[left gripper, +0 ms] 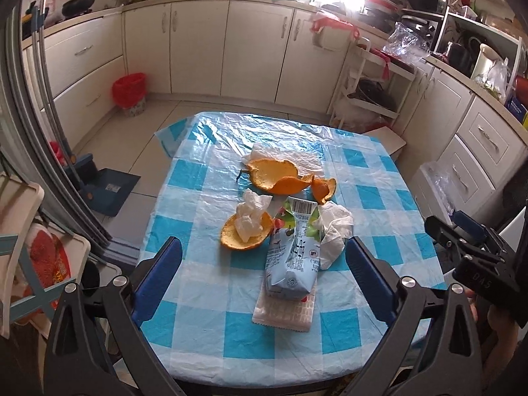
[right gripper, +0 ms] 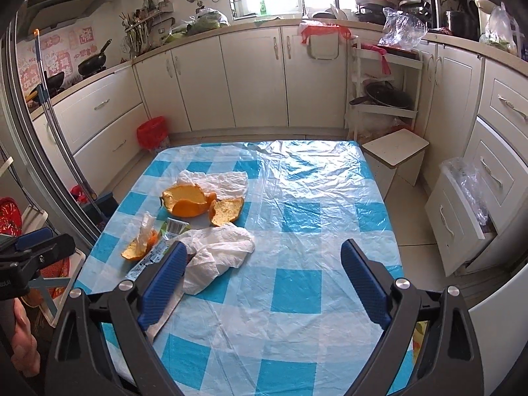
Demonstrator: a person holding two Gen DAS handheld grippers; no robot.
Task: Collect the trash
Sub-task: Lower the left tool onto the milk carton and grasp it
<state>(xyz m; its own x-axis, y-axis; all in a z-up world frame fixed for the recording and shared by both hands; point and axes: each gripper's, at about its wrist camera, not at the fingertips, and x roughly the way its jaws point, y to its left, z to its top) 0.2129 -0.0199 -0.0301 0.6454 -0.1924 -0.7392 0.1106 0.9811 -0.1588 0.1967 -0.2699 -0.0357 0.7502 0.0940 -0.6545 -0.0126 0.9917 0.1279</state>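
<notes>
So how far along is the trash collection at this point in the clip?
Nothing looks collected yet. Both the left gripper and right gripper hang open and empty above the table. Still lying on it: the orange peels, a peel cup holding a tissue, the flattened drink carton, a wrapper under it and a crumpled tissue. A red-lined bin stands on the floor.
</notes>
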